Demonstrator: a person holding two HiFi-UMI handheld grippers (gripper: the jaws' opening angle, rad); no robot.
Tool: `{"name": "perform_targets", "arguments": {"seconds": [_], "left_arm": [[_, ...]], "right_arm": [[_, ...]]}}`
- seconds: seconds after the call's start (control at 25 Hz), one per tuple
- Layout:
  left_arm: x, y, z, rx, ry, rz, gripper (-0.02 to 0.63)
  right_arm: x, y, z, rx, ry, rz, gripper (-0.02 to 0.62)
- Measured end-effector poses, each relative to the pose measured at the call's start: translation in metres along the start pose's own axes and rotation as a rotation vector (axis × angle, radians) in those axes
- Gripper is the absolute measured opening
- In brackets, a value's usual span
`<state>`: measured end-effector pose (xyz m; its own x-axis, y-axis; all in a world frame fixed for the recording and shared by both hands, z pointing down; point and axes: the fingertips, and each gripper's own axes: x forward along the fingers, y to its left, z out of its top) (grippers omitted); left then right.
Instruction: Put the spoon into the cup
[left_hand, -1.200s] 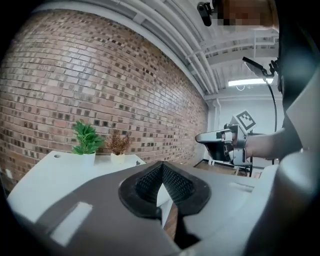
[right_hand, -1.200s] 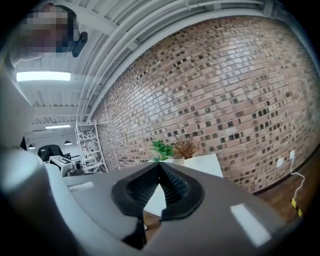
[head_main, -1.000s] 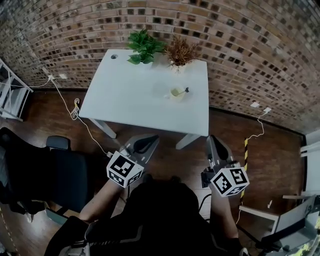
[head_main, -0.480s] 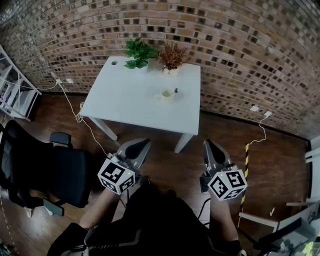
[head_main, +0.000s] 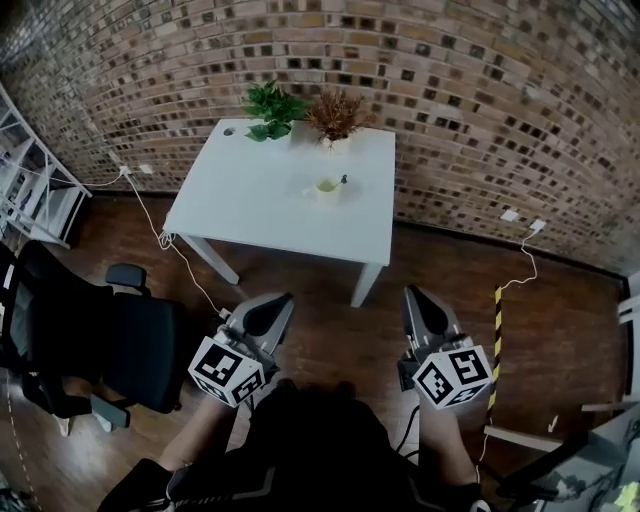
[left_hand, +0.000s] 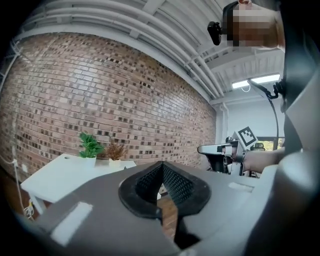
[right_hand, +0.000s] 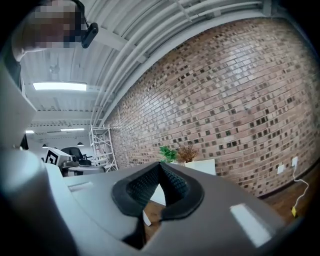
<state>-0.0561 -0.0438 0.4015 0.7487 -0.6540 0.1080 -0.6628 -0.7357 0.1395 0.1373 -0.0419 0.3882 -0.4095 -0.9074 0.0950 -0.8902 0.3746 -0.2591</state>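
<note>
A small pale-green cup (head_main: 326, 187) stands on the white table (head_main: 260, 200), toward its right side. The spoon (head_main: 342, 181) rests in it, its dark handle end sticking out to the right. Both grippers are held over the wooden floor, well short of the table and pointing toward it. My left gripper (head_main: 282, 298) is shut with nothing between its pads, and so is my right gripper (head_main: 411, 294). In the left gripper view the left gripper (left_hand: 161, 164) has its ribbed pads meeting. In the right gripper view the right gripper (right_hand: 160, 165) shows the same. The cup is hidden in both gripper views.
A green plant (head_main: 270, 103) and a dried brown plant (head_main: 335, 112) stand at the table's far edge against the brick wall (head_main: 480, 90). A black office chair (head_main: 120, 340) is on the left, with a metal shelf (head_main: 30, 190) beyond it. Cables (head_main: 180, 260) trail across the floor.
The table, with the cup and spoon on it, now looks smaller and farther off. Both grippers have drawn back from it and sit lower in the head view. Both stay shut.
</note>
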Motion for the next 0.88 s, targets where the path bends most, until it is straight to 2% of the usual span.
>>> {"name": "perform_targets", "arguments": {"seconds": [0.2,0.44,0.88], "left_arm": [[-0.015,0.011,0.010,0.026,-0.011,-0.034,-0.006],[-0.034,0.031,0.015,0.000,-0.022,-0.030,-0.006],[-0.045,0.036,0.014,-0.012,-0.044,-0.039,-0.006]], "right_arm": [[0.005,0.025,0.001,0.013,-0.027,-0.005,0.006],[0.008,0.052,0.002,-0.028,-0.017,-0.022,0.006],[0.003,0.063,-0.004,-0.020,-0.018,-0.036,0.006]]}}
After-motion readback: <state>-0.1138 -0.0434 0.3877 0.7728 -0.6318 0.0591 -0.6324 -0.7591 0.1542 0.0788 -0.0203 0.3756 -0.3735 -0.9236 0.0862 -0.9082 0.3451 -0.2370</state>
